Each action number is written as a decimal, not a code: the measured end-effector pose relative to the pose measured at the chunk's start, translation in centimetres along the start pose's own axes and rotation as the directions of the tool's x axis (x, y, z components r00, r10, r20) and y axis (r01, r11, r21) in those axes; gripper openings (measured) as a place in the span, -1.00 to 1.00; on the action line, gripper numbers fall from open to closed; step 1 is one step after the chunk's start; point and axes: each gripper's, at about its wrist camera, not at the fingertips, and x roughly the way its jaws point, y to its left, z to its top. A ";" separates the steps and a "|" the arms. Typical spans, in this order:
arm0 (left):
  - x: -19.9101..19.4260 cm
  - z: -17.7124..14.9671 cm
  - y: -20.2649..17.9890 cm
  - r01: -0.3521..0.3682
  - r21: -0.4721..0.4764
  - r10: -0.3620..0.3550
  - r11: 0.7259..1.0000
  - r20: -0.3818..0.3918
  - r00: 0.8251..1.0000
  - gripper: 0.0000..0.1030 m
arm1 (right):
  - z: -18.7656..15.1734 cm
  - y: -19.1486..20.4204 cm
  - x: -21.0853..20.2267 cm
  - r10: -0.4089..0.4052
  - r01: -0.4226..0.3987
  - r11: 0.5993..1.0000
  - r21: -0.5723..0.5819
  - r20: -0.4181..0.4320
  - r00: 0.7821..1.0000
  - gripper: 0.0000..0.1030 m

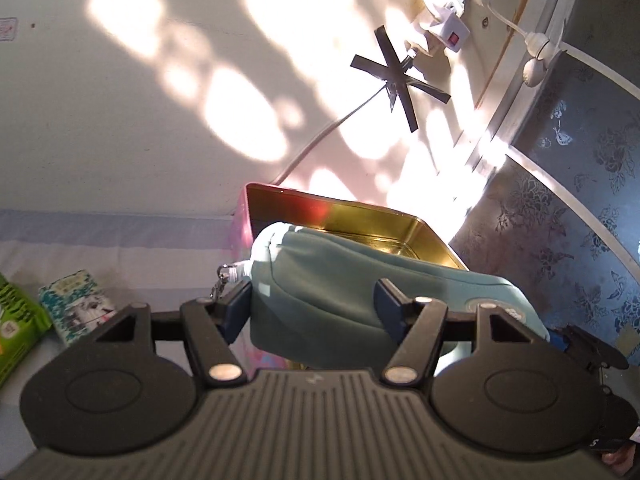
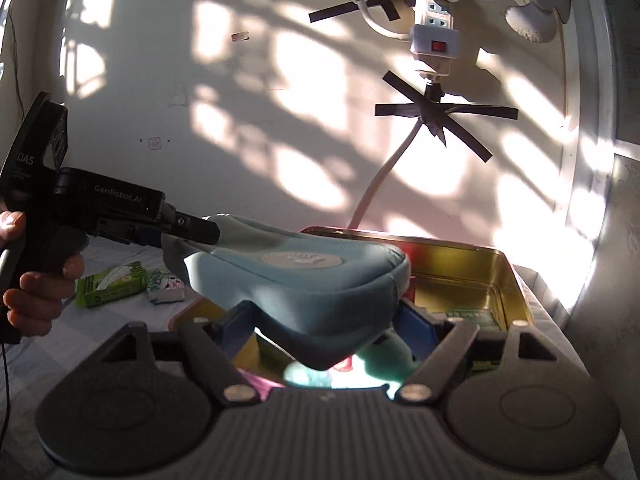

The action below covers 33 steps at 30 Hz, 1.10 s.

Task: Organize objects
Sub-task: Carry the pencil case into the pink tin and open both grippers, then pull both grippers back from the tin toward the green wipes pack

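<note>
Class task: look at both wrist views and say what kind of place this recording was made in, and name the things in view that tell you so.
Probably a room in a home, perhaps a bedroom. A power strip is taped to a plain painted wall, dark floral wallpaper covers the side, and an open gold tin sits on what looks like striped bedding.

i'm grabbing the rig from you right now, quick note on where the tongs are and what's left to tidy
Left tongs: shut on the teal pouch, holding one end of it in the air.
Right tongs: at the pouch's other end, pouch between the pads; whether they press on it is unclear.
Pouch hangs over the open gold tin; the tin already holds some items.
Left on the bedcover: green packet and a small patterned packet.
Next, probably: lower the pouch into the tin, then collect the two packets.
</note>
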 end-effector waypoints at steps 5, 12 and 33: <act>5.1 1.3 -2.0 -0.030 0.042 0.030 0.999 -0.008 1.000 0.32 | 0.8 -5.8 3.7 -0.063 0.069 0.993 0.090 -0.064 0.996 0.48; 5.4 -0.3 -2.9 -0.184 0.154 0.181 0.971 0.033 0.983 0.33 | 0.5 -8.6 6.3 -0.191 0.198 0.964 0.176 -0.051 0.980 0.46; -4.5 -8.7 -6.9 -0.300 0.302 0.274 0.905 0.125 0.954 0.34 | -4.5 0.5 -4.9 -0.147 0.087 0.930 0.358 0.146 0.978 0.46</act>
